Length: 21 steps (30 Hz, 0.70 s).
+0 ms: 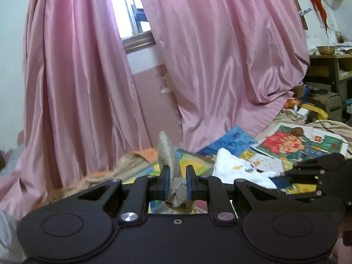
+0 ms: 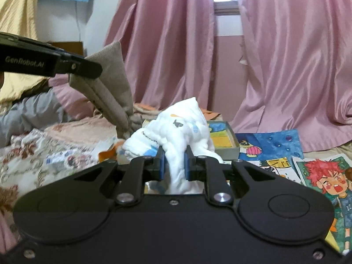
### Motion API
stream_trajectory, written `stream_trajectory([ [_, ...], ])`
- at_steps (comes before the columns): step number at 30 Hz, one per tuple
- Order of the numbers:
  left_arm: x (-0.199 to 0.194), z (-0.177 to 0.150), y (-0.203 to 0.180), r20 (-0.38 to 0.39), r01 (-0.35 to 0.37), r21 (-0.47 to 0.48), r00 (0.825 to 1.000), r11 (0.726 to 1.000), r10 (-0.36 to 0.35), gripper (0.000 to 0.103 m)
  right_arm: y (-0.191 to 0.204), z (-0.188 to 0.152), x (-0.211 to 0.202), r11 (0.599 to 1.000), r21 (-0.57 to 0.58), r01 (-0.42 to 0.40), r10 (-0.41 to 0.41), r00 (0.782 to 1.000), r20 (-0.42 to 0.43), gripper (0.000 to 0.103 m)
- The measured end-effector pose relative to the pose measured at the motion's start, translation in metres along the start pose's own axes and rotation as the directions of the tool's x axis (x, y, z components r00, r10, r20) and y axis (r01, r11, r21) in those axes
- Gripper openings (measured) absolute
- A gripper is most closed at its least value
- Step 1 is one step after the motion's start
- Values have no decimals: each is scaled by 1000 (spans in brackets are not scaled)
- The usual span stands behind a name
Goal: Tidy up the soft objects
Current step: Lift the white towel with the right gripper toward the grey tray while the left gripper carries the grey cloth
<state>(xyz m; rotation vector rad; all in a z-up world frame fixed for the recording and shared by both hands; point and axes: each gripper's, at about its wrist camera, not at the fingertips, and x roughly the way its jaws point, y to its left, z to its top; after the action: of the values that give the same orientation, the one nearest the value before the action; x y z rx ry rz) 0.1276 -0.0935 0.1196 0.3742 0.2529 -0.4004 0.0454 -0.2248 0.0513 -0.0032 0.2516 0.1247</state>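
In the left wrist view my left gripper [image 1: 177, 176] is shut on a grey-beige woven cloth [image 1: 167, 151], whose edge sticks up above the blue pads. To its right lies a white printed cloth [image 1: 235, 167], with my right gripper [image 1: 286, 176] beside it. The right wrist view shows the right gripper [image 2: 175, 160] shut on that white cloth [image 2: 178, 123], which bunches up ahead of the pads, lifted off the bed. At upper left there, the left gripper [image 2: 96, 70] holds the woven cloth [image 2: 110, 83], which hangs down folded.
Pink curtains [image 1: 220, 66] hang right behind, around a window [image 1: 132, 22]. Colourful drawings [image 2: 270, 145] and a shallow box [image 2: 222, 138] lie on the bed. A floral sheet [image 2: 39, 151] covers the left side. A cluttered shelf [image 1: 330, 66] stands at far right.
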Motion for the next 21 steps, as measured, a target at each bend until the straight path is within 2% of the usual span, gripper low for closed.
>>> stream_trajectory([
  [6,50,24,4,7,-26,-8,1000,1000,26,16,-14,1,23,999,37,39,-40,999,26,11],
  [12,105,34,4,-1,-79,-25,997,997,79,16,-31,5,59,994,77,73,-78,995,64,11],
  [21,186,43,0,-31,-183,-21,983,983,182,16,-66,6,124,982,183,38,-59,992,110,11],
])
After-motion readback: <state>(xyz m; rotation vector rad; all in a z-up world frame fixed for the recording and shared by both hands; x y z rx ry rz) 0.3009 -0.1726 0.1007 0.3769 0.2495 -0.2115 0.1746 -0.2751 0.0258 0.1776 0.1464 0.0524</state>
